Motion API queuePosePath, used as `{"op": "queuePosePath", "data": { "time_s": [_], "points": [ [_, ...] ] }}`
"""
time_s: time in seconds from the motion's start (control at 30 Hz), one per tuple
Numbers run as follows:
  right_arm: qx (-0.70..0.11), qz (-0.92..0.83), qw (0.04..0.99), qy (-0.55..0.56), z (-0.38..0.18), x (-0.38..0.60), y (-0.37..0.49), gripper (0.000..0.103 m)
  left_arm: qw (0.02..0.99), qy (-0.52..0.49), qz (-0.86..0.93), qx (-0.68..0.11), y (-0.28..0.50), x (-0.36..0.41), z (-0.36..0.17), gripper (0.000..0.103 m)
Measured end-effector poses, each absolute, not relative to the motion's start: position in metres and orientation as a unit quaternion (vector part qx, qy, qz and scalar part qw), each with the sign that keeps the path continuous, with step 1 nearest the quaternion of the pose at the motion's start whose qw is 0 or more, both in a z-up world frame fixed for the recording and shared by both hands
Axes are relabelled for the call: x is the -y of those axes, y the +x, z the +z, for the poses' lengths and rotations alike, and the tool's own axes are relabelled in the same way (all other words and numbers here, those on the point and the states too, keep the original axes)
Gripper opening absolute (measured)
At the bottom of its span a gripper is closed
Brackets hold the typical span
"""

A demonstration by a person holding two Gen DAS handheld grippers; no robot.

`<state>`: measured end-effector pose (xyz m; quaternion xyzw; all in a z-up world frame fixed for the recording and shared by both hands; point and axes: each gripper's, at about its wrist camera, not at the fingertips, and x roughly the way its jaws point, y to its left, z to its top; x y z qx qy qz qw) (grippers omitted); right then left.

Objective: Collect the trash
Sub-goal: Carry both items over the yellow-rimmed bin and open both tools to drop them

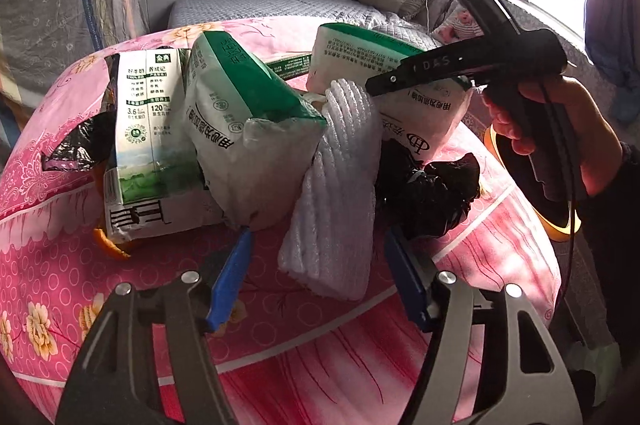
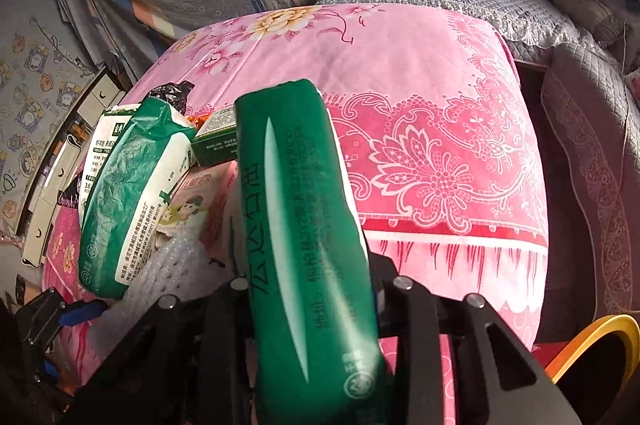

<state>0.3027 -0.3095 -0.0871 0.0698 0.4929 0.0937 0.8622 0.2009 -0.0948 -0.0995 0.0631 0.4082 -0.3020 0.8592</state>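
Trash lies heaped on a pink flowered cloth [image 1: 80, 257]. My left gripper [image 1: 320, 257] is open, its blue pads either side of a white foam sleeve [image 1: 336, 193], not touching it. Behind stand a green-and-white bag [image 1: 248, 129], a milk carton [image 1: 140, 129] and crumpled black plastic [image 1: 428, 193]. My right gripper [image 1: 384, 81] is shut on a second green-and-white bag [image 1: 360, 61], lifted above the heap. In the right wrist view that bag [image 2: 304, 225] fills the middle between the fingers and hides the tips.
Orange peel [image 1: 112, 245] lies by the carton. A yellow-rimmed bin [image 1: 560, 221] stands at the right beside the table, also in the right wrist view [image 2: 600, 341]. A small green box [image 2: 216, 141] and a pink pack [image 2: 192, 209] sit in the heap. A bed [image 1: 260, 9] stands behind.
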Motion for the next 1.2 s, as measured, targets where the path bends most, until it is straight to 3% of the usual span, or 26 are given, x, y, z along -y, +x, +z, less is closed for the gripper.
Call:
{"op": "queuePosePath", "data": {
  "time_s": [0.03,0.2,0.27,0.5,0.73,1.2],
  "points": [
    [-0.488,0.089,0.865,0.076,-0.086,0.314,0.300,0.027,0.858,0.065,-0.299,-0.411,0.203,0.098,-0.102,0.060],
    [-0.452,0.087,0.882,0.105,-0.065,0.334,0.275,0.026,0.852,0.044,-0.300,-0.426,0.219,0.104,-0.110,0.022],
    [-0.430,0.095,0.889,0.125,-0.050,0.343,0.262,0.026,0.854,0.034,-0.300,-0.423,0.221,0.103,-0.109,0.016],
    [-0.365,0.132,0.903,0.187,0.005,0.376,0.203,0.026,0.876,0.021,-0.314,-0.365,0.200,0.087,-0.077,0.014],
    [-0.314,0.063,0.925,0.205,0.025,0.426,0.129,0.026,0.890,0.019,-0.346,-0.295,0.174,0.089,-0.025,0.014],
    [-0.284,-0.155,0.909,0.261,-0.021,0.539,0.032,0.026,0.824,0.083,-0.465,-0.313,0.175,0.264,-0.028,0.014]
  ]
}}
